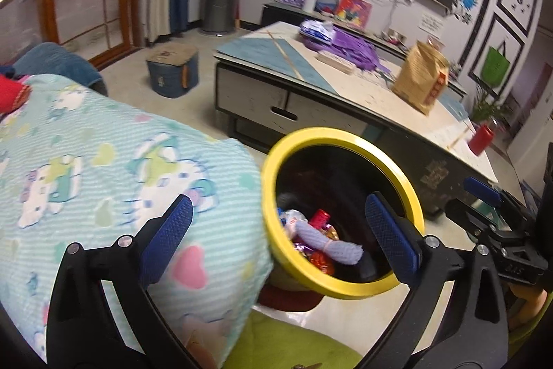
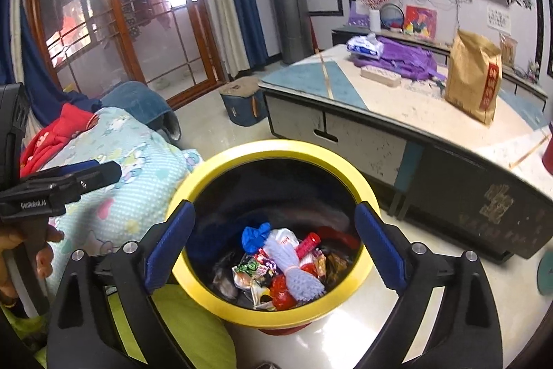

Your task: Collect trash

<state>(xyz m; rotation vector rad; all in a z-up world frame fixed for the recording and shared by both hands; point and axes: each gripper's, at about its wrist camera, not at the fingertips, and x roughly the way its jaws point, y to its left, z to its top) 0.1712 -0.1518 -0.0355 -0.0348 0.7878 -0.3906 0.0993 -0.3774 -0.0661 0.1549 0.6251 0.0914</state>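
Note:
A trash bin with a yellow rim [image 1: 409, 192] [image 2: 221, 296] stands on the floor below both grippers. Inside lie candy wrappers [image 2: 250, 270], a lavender knitted bundle [image 1: 331, 244] [image 2: 297, 268], a red tube [image 2: 307, 244] and a blue glove [image 2: 255, 236]. My left gripper [image 1: 280, 237] is open and empty, over the bin's left rim and the bedding. My right gripper [image 2: 274, 249] is open and empty, straight above the bin's mouth. The right gripper also shows at the right edge of the left wrist view [image 1: 490, 206], the left gripper at the left edge of the right wrist view [image 2: 69, 182].
A sofa with a light blue cartoon blanket [image 1: 103, 161] [image 2: 131, 168] lies left of the bin. A low table [image 1: 331, 113] [image 2: 397, 134] holds a brown paper bag [image 1: 423, 76] [image 2: 473, 78], purple cloth [image 2: 404, 59] and a red can [image 1: 480, 139]. A blue stool [image 1: 172, 71] stands on the floor.

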